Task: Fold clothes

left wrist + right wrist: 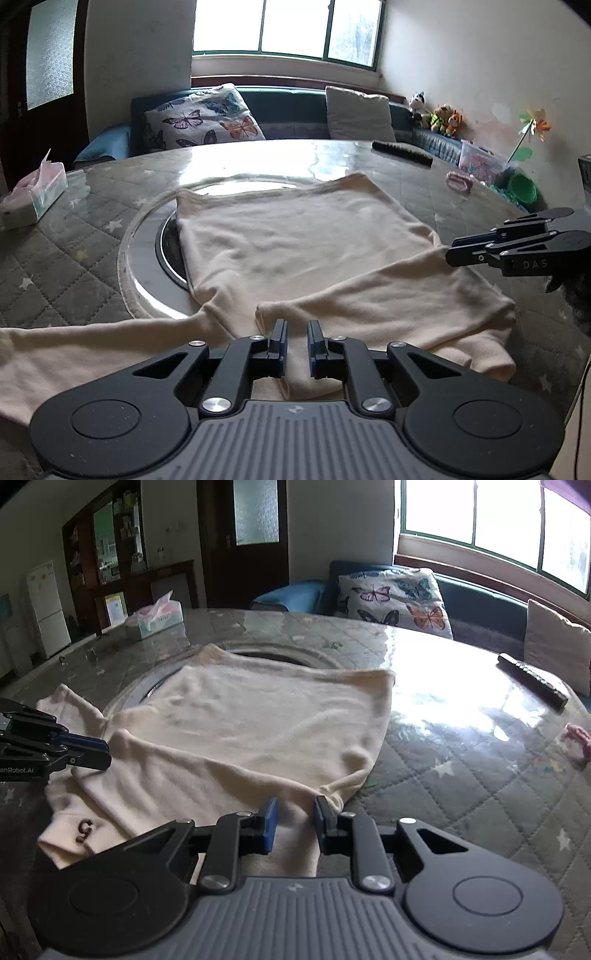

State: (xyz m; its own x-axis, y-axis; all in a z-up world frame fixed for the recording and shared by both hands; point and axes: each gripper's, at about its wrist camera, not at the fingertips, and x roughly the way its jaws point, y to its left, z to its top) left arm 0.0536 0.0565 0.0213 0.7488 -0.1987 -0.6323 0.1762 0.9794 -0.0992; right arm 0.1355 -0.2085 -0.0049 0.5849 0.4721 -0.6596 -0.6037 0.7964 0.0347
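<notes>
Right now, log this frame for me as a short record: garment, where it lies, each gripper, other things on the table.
garment: cream top, spread flat, one sleeve folded across the body
surface: round table with quilted cover, top partly over its centre ring
left gripper: at the near hem, jaws narrow with cloth between them
right gripper: at the near edge, jaws narrow with cloth between them
also on table: tissue box, remote

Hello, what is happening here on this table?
A person is folding a cream shirt on the round table with two hand-held grippers. The left gripper pinches a fold of cloth at the near edge. The right gripper has cloth between its fingers at the near corner, but a firm grip is not clear. The shirt is only partly folded.
</notes>
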